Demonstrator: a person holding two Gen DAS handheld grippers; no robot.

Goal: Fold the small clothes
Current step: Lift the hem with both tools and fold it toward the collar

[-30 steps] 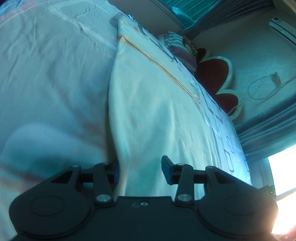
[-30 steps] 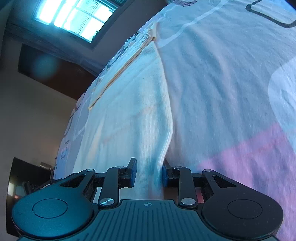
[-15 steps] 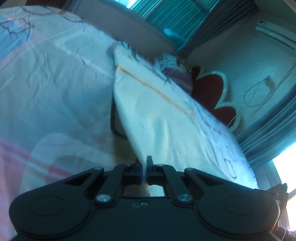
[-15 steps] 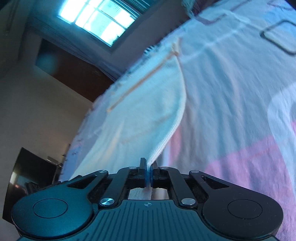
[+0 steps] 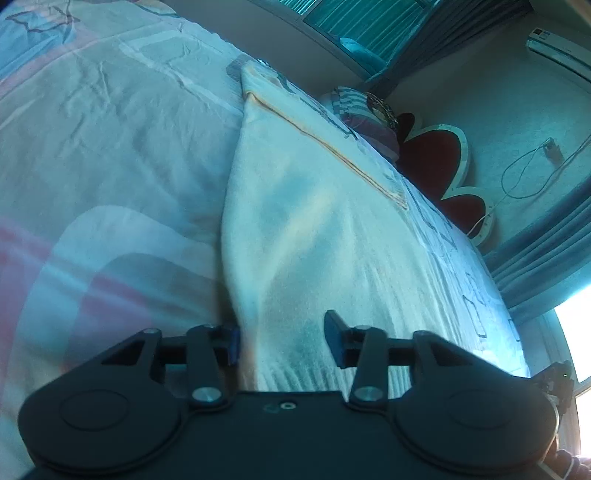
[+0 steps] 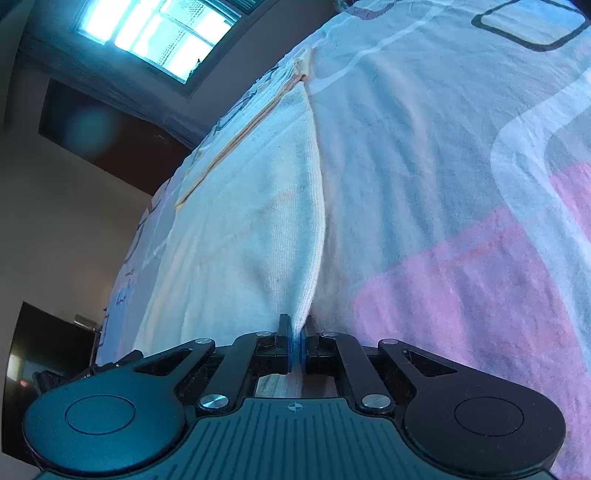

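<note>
A small cream-white garment [image 5: 314, 229] with a thin orange seam lies spread on the patterned bedsheet [image 5: 110, 147]. In the left wrist view its near edge runs between the fingers of my left gripper [image 5: 282, 338]. Those jaws are opening; the cloth lies close to the left finger [image 5: 232, 343], and the pads do not press on it. In the right wrist view the same garment [image 6: 258, 229] stretches away from my right gripper [image 6: 295, 339], which is shut on the garment's folded side edge just above the bedsheet [image 6: 443, 184].
A striped pillow [image 5: 364, 114] and a red flower-shaped headboard [image 5: 436, 155] stand at the bed's far end, with curtains [image 5: 546, 240] beside them. A bright window [image 6: 159, 33] and a dark cabinet [image 6: 48, 339] lie beyond the bed's other side.
The left gripper closed on the garment's edge and lifted it, then opened again as the cloth sank back onto the bed. The right gripper closed on the side edge and stays shut.
</note>
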